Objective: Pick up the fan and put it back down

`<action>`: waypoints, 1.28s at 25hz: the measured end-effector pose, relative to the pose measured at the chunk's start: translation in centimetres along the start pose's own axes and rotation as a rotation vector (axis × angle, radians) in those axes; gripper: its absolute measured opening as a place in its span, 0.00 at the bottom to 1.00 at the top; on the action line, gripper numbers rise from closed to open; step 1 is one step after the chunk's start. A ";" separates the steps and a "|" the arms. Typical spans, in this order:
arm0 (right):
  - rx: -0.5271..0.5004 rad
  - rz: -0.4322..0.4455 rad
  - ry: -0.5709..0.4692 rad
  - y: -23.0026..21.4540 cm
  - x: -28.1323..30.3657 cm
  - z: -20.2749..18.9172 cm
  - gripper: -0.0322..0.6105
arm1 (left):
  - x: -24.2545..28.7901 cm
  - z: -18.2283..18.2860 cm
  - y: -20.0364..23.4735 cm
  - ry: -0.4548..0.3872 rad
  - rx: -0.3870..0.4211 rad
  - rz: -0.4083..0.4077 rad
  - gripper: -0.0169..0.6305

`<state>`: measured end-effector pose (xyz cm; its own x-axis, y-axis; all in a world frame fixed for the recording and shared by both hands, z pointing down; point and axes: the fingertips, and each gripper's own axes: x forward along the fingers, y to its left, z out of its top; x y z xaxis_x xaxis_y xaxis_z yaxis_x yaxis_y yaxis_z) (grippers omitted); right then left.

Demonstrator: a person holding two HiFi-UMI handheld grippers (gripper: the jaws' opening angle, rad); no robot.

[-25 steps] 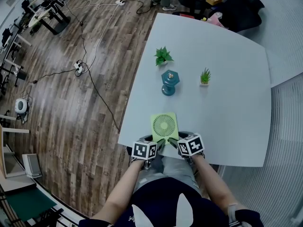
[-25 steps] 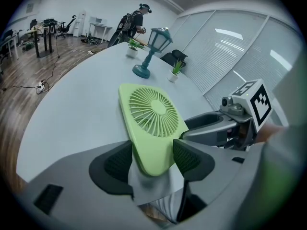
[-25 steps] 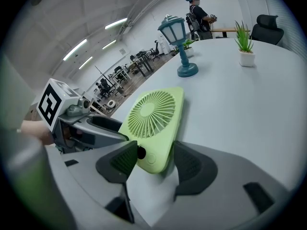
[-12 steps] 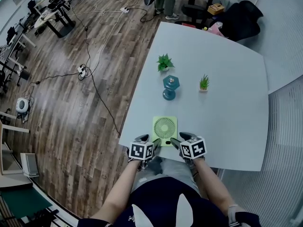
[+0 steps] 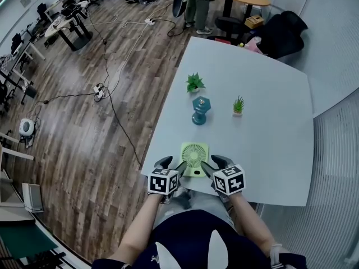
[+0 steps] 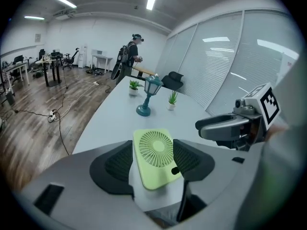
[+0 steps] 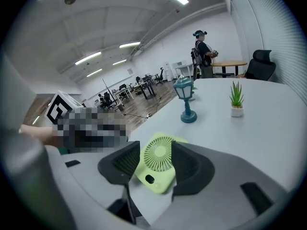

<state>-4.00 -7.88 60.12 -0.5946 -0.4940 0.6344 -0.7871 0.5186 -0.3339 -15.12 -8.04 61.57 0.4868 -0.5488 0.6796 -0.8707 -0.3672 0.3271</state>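
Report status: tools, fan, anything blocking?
Left tool open, empty. Right tool jaws closing, nothing between them. Fan flat on table edge, ungripped. Lamp well clear.

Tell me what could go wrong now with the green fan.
1. The fan lies flat right at the table's near edge; a nudge could push it off.
2. The jaws of the right hand-held gripper are closing, the fan showing in their gap but untouched; one pad hitting first may slide it.
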 end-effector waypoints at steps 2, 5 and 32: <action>-0.014 -0.014 -0.038 0.3 -0.6 1.2 0.36 | -0.7 1.5 -0.5 -0.045 -0.001 -0.003 0.45; -0.028 -0.028 -0.090 1.0 -1.6 2.6 0.32 | -1.8 3.4 -1.3 -0.102 0.023 0.001 0.40; -0.163 -0.026 -0.278 5.9 -6.3 7.5 0.05 | -7.4 8.8 -7.2 -0.290 0.199 -0.082 0.06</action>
<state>-6.12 -6.87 48.92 -0.6145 -0.6688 0.4185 -0.7793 0.5972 -0.1899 -11.80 -7.93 48.38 0.5789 -0.6915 0.4321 -0.8112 -0.5422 0.2191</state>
